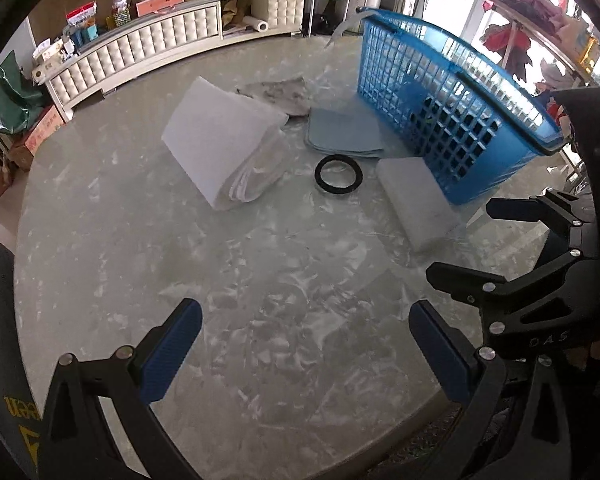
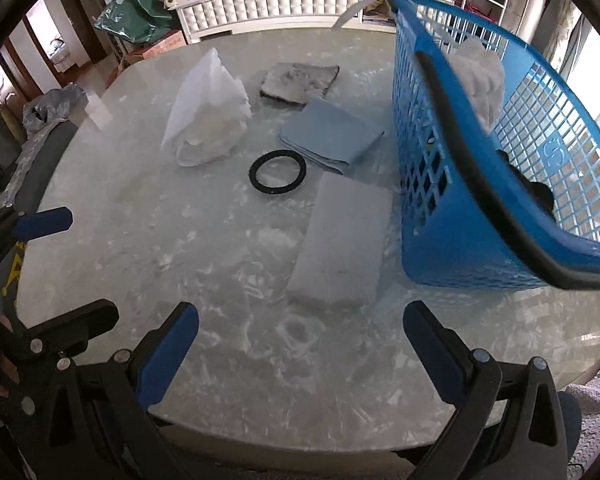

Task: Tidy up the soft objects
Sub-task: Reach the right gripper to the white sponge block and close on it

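Observation:
On the round marble table (image 1: pixel 140 264) lie a folded white sheet (image 1: pixel 220 136) (image 2: pixel 208 116), a grey-white rag (image 1: pixel 278 94) (image 2: pixel 298 80), a folded light-blue cloth (image 1: pixel 342 130) (image 2: pixel 332 136), a black rubber ring (image 1: pixel 338 174) (image 2: pixel 278 172) and a white foam block (image 1: pixel 416 204) (image 2: pixel 342 244). A blue plastic basket (image 1: pixel 444 92) (image 2: pixel 460 236) stands at the right, with something white (image 2: pixel 480 76) and something dark (image 2: pixel 536 192) inside. My left gripper (image 1: pixel 306 346) is open and empty over the table's near part. My right gripper (image 2: pixel 300 352) is open and empty, just short of the foam block.
A white tufted cabinet (image 1: pixel 148 48) loaded with clutter runs behind the table. A green bag (image 1: pixel 8 96) and cardboard boxes (image 1: pixel 40 132) stand at the left. A rack with clothes (image 1: pixel 512 12) is at the far right. The right gripper also shows in the left wrist view (image 1: pixel 456 240).

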Action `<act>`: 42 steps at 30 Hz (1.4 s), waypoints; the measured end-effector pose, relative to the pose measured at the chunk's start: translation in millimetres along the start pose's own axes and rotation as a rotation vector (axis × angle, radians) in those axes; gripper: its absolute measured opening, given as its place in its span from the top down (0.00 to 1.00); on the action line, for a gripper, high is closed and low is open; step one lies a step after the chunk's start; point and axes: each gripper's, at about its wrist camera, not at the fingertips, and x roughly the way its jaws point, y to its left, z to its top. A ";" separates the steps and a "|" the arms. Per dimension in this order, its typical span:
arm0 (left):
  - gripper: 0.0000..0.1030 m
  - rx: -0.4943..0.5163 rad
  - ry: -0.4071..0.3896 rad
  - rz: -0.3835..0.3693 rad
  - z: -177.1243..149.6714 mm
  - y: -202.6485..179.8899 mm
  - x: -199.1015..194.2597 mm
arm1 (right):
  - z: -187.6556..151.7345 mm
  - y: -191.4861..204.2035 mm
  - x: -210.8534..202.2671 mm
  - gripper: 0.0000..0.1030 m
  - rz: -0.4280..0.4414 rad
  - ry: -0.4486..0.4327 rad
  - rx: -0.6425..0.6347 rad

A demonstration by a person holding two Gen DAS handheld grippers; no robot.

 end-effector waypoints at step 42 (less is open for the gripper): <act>0.00 -0.052 0.056 -0.024 13.1 28.2 60.7 | 23.3 18.5 56.1 0.47 -0.090 0.009 -0.046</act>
